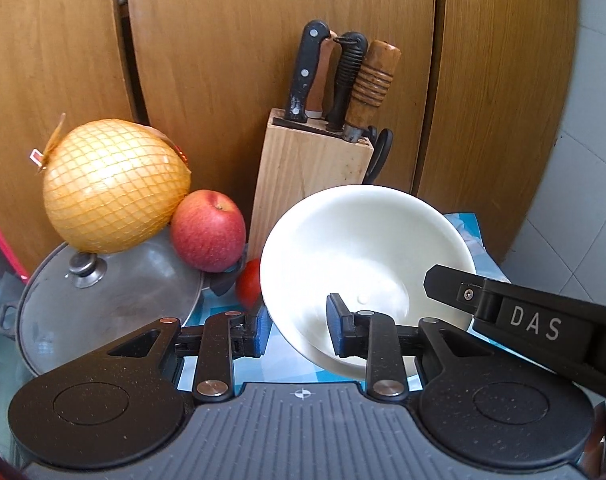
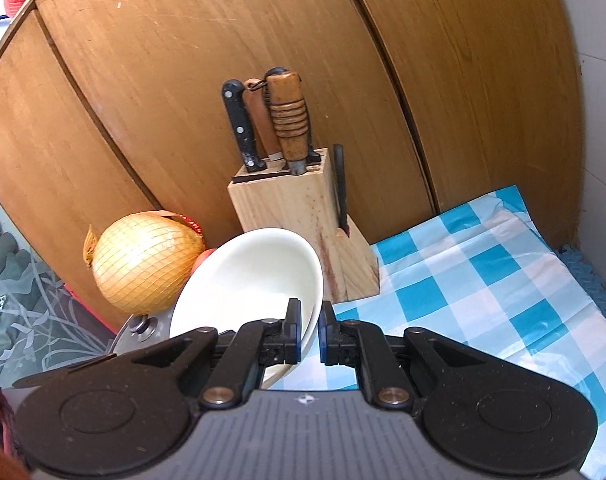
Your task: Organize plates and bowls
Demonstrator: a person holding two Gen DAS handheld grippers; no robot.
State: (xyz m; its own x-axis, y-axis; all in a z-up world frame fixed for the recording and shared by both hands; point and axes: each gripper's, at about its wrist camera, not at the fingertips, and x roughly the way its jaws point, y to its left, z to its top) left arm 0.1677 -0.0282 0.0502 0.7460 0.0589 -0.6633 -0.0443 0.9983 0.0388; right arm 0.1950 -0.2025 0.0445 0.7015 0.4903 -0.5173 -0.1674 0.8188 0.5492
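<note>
Both grippers are gripping 1 white bowl [image 1: 359, 264] by its rim, carrying it tilted above the blue-checked cloth [image 2: 483, 280] that covers the worktop. The left gripper [image 1: 301, 330] is pinching the bowl's near wall, 1 pad inside and 1 outside. The right gripper [image 2: 309, 338] is clamping the opposite rim, its jaws nearly closed on the thin wall. The bowl is hanging just in front of the wooden knife block [image 1: 307, 176], which is standing at the back of the worktop against the wooden cabinet doors [image 1: 243, 60].

The risks are coming from the crowding on the left. A pomelo in netting [image 1: 115, 186] and a red apple [image 1: 209, 230] are sitting on a glass pot lid [image 1: 115, 292], with a tomato [image 1: 250, 282] just beside the bowl. If the bowl is swinging left, it is likely knocking the tomato or apple and setting them rolling. Because the 2 grippers are sharing 1 rigid rim, any mismatch between the hands is twisting the glazed wall out of a pad, and the bowl is dropping onto the cloth or striking the knife handles [image 1: 335, 76].
</note>
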